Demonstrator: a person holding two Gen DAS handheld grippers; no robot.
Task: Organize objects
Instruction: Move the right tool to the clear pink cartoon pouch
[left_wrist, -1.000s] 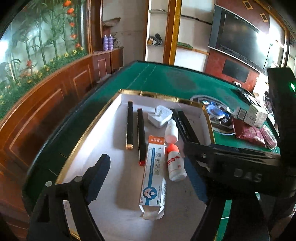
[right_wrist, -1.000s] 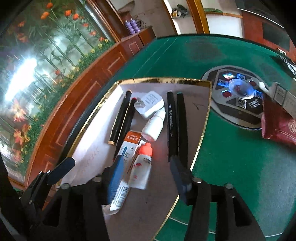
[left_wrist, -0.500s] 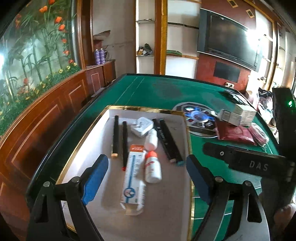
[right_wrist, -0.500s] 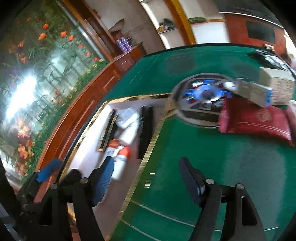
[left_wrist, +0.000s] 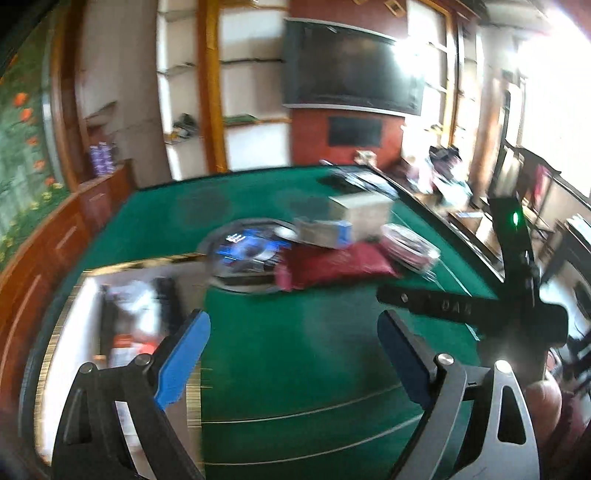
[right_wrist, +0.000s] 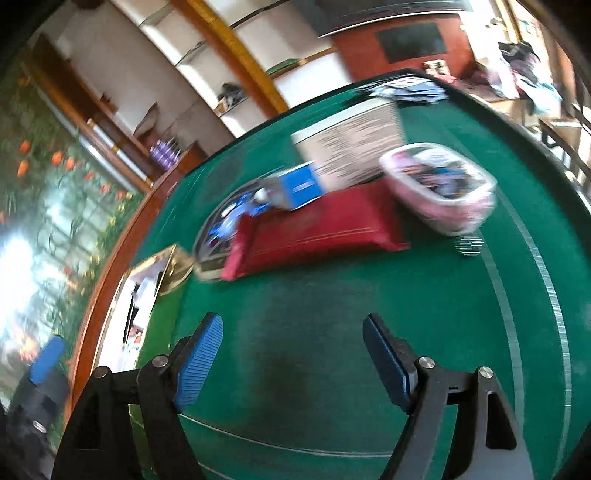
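Both views are blurred by motion. My left gripper (left_wrist: 293, 354) hangs over bare green felt, its jaws opening, nothing between the blue pads. The gold-rimmed white tray (left_wrist: 70, 332) with pens, bottles and a carton lies just left of it. My right gripper (right_wrist: 293, 363) is also over felt, jaws opening and empty. Ahead of it lie a red pouch (right_wrist: 314, 232), a white box (right_wrist: 354, 147), a blue-and-white box (right_wrist: 301, 184) and a pink packet (right_wrist: 439, 188). The tray (right_wrist: 147, 280) shows at its far left.
A round control panel (left_wrist: 243, 251) is set in the green table (left_wrist: 295, 369) between the tray and the red pouch (left_wrist: 332, 262). The right hand's black device body (left_wrist: 517, 306) crosses the left view's right side, a fingertip (left_wrist: 543, 398) below it. Wooden cabinets line the left wall.
Both views have swung right, off the tray and onto the felt near the pouch and boxes. The right jaws, earlier around the red-capped bottle, have widened and left it in the tray.
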